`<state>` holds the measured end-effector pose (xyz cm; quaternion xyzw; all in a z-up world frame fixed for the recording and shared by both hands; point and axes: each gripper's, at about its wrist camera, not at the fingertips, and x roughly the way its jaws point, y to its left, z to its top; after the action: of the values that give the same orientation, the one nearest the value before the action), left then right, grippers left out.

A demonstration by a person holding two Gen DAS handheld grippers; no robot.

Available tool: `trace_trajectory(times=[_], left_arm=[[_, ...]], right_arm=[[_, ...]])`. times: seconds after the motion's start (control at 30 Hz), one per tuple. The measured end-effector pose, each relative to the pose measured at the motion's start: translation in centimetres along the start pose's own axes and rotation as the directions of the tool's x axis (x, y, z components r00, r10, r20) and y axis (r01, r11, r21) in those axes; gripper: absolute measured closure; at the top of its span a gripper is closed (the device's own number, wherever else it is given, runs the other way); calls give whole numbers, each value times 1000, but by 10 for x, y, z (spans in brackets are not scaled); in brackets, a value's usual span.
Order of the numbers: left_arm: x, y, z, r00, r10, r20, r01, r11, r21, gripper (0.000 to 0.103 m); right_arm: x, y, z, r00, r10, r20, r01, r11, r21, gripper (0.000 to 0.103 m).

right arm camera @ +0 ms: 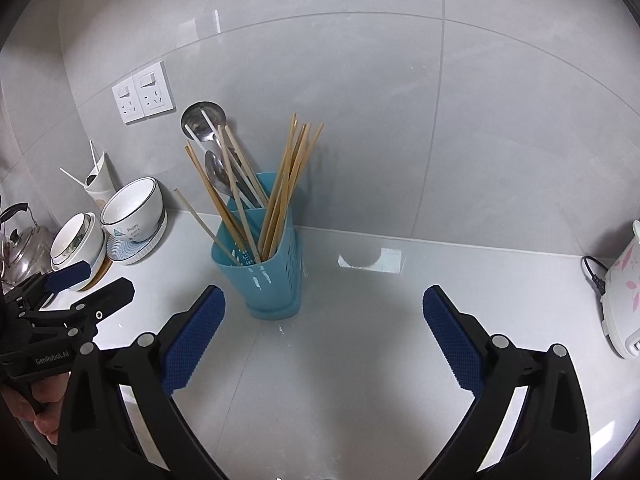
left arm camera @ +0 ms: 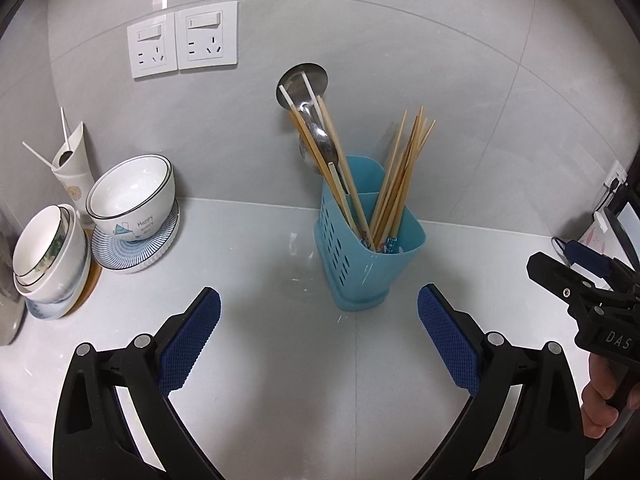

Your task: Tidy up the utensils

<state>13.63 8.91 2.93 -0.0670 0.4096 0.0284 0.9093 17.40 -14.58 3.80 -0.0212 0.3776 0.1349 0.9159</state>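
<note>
A blue plastic utensil holder (left arm camera: 370, 256) stands on the white counter near the wall; it also shows in the right wrist view (right arm camera: 266, 276). It holds many wooden chopsticks (left arm camera: 404, 172) (right arm camera: 288, 184), a steel ladle (left arm camera: 302, 84) (right arm camera: 202, 118) and a steel spoon (left arm camera: 320, 144) (right arm camera: 216, 170). My left gripper (left arm camera: 320, 336) is open and empty, a little in front of the holder. My right gripper (right arm camera: 324, 336) is open and empty, in front of the holder and to its right. Each gripper shows at the edge of the other's view.
Stacked bowls (left arm camera: 132, 196) (right arm camera: 134, 210) on a blue patterned plate (left arm camera: 136, 248) and tilted bowls (left arm camera: 48, 248) (right arm camera: 78, 238) sit at the left. A white cup with sticks (left arm camera: 74, 164), wall sockets (left arm camera: 182, 40), a kettle (right arm camera: 20, 244) and a rice cooker (right arm camera: 624, 296) stand around.
</note>
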Motion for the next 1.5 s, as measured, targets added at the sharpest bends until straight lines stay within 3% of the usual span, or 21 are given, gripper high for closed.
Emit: trace_trajectory(times=[0.93,1.5], left_arm=[[7,-8,3,1000,-20,-24,20,1000,7,6],[4,-12,4,1000,4,1,-4,1000,17,6]], right_arm=[[5,-2,-1,1000,-14,-27,14,1000,13,8],[4,-4,-1,999,-14,-32,14,1000,22,8]])
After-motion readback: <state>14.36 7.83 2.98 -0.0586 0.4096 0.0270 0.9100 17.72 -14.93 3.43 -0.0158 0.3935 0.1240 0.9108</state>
